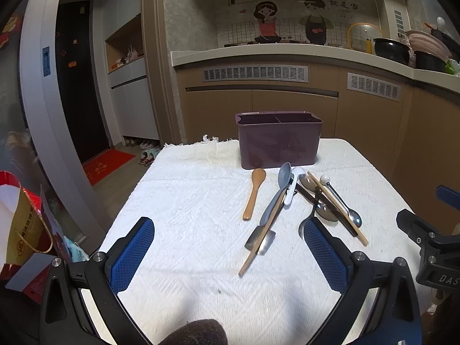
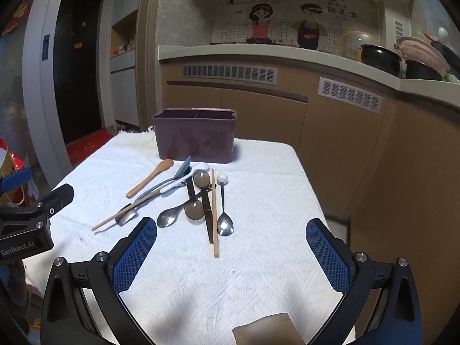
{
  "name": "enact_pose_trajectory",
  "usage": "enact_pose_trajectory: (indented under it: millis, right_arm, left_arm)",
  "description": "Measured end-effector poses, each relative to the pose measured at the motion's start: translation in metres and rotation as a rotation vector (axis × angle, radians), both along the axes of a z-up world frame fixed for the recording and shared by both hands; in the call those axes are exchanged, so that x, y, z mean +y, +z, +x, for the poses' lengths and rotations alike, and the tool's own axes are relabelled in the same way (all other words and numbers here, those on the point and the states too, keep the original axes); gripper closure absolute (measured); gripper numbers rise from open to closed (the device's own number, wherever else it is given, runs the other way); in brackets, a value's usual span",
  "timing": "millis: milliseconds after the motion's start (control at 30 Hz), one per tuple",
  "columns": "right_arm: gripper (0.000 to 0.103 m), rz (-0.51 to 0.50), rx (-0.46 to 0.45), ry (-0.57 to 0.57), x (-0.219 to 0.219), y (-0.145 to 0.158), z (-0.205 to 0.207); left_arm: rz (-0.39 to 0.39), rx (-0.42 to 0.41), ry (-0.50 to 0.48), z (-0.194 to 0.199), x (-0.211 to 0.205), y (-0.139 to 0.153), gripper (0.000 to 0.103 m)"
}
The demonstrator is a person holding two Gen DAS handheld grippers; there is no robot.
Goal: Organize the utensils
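Observation:
A purple divided utensil holder (image 1: 278,139) (image 2: 195,136) stands at the far side of the white-clothed table (image 1: 187,201) (image 2: 273,201). In front of it lies a loose pile of utensils: a wooden spoon (image 1: 254,192) (image 2: 149,178), a grey plastic spoon (image 1: 277,189) (image 2: 175,176), a white spoon (image 1: 293,187) (image 2: 187,179), chopsticks (image 1: 260,243) (image 2: 214,215), metal spoons (image 2: 225,221) (image 1: 343,201) and dark ladles (image 2: 195,208). My left gripper (image 1: 227,254) is open and empty, near side of the pile. My right gripper (image 2: 231,254) is open and empty, just short of the pile.
A brown kitchen counter (image 1: 258,54) with cabinets runs behind the table. Pots and a pink colander (image 2: 419,54) sit on it at the right. A red and yellow gift bag (image 1: 20,224) stands on the floor left of the table. A dark doorway (image 1: 77,86) is at the left.

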State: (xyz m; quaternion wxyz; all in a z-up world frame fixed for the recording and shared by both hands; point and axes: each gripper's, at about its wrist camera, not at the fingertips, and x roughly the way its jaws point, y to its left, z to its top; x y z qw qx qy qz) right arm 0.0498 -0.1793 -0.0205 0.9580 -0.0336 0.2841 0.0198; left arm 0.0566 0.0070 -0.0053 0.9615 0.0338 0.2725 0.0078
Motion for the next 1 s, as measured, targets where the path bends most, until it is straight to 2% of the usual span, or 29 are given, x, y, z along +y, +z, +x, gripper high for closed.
enact_pose_trajectory:
  millis: [200,333,433,500,667,733,800,833,867,933,1000]
  right_arm:
    - [0.0,-0.018,0.021,0.02,-0.002,-0.002,0.044]
    - [0.0,0.017,0.053,0.029,-0.011,-0.004,0.074]
    - [0.0,0.002,0.057,0.009,-0.02,-0.007,0.094]
    - [0.0,-0.001,0.063,0.005,-0.025,-0.008,0.105]
    - [0.001,0.012,0.097,0.027,-0.039,-0.015,0.131]
    - [0.008,0.021,0.105,0.039,-0.045,-0.017,0.139]
    - [0.014,0.027,0.112,0.046,-0.05,-0.019,0.146]
    - [0.02,0.031,0.117,0.047,-0.053,-0.02,0.149]
    - [0.022,0.039,0.124,0.049,-0.055,-0.022,0.152]
    - [0.022,0.056,0.133,0.048,-0.06,-0.025,0.156]
    - [0.022,0.071,0.145,0.048,-0.062,-0.03,0.158]
  left_arm:
    - [0.042,0.015,-0.066,0.042,-0.009,-0.006,0.0]
    - [-0.003,0.089,-0.121,0.08,-0.012,-0.012,0.0]
    - [-0.033,0.149,-0.177,0.112,-0.018,-0.017,0.0]
    - [-0.05,0.193,-0.248,0.137,-0.025,-0.022,0.0]
    - [0.024,0.227,-0.272,0.177,-0.049,-0.041,0.0]
    - [0.016,0.258,-0.301,0.188,-0.054,-0.047,0.0]
    - [-0.007,0.289,-0.315,0.202,-0.057,-0.052,0.004]
    - [-0.017,0.296,-0.318,0.208,-0.057,-0.053,0.012]
    - [-0.025,0.308,-0.323,0.214,-0.058,-0.055,0.018]
    - [-0.031,0.332,-0.337,0.223,-0.061,-0.06,0.022]
    - [-0.025,0.358,-0.344,0.23,-0.064,-0.064,0.031]
